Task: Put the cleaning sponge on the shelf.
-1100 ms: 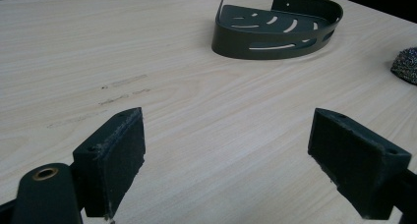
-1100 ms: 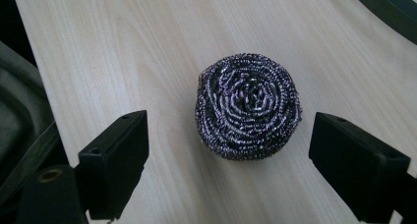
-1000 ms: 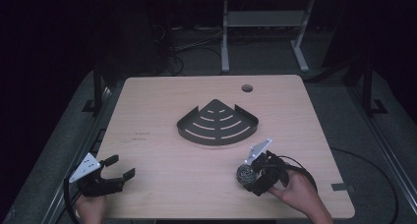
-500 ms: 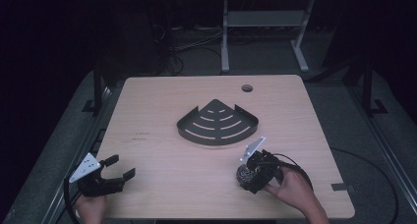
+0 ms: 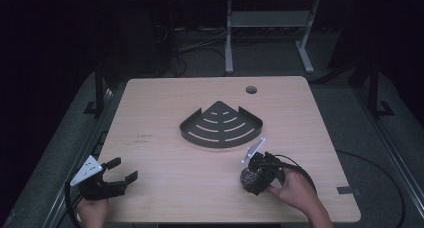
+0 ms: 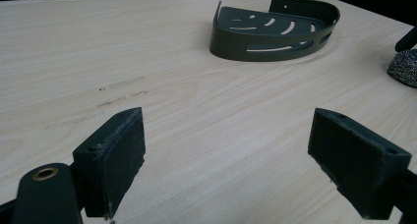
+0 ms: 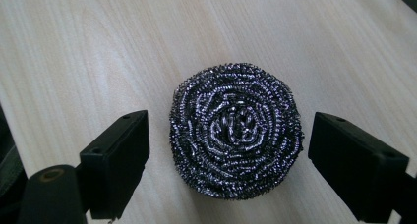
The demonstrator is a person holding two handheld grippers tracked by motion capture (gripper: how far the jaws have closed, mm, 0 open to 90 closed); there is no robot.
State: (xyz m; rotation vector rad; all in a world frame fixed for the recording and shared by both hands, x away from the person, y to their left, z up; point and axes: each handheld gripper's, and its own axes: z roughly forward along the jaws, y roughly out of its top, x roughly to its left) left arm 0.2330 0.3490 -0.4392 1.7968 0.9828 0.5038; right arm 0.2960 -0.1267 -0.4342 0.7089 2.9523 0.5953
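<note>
In the high view we find a pale wood-grain table [image 5: 165, 113] with a round cable hole [image 5: 251, 90] near its far edge, set in a dark room; grey flooring, loose cables and the legs of a light metal frame [image 5: 270, 33] lie beyond it. At the table's middle sits a dark, fan-shaped metal tray [image 5: 221, 125] with curved slots and a low wall. Near the front right corner, the right gripper [image 5: 252, 177] is held by a hand [image 5: 295, 190] directly over a steel-wool scourer [image 5: 248, 177], its grey plate tilted up. At the front left, the left gripper [image 5: 120, 175] rests low over bare wood, well apart from the tray. In the left gripper view we note the jaws spread wide with nothing between them, their black pads [image 6: 120, 157] rough-faced; the tray [image 6: 275, 30] stands ahead, its slotted floor and curved wall plain, and an edge of the scourer [image 6: 404, 67] shows at the right. In the right gripper view the scourer [image 7: 236, 128] lies flat on the wood between the spread jaws, a round coil of shiny wire; both pads [image 7: 123, 160] stand just clear of it, so the tool is released, not grasping.
</note>
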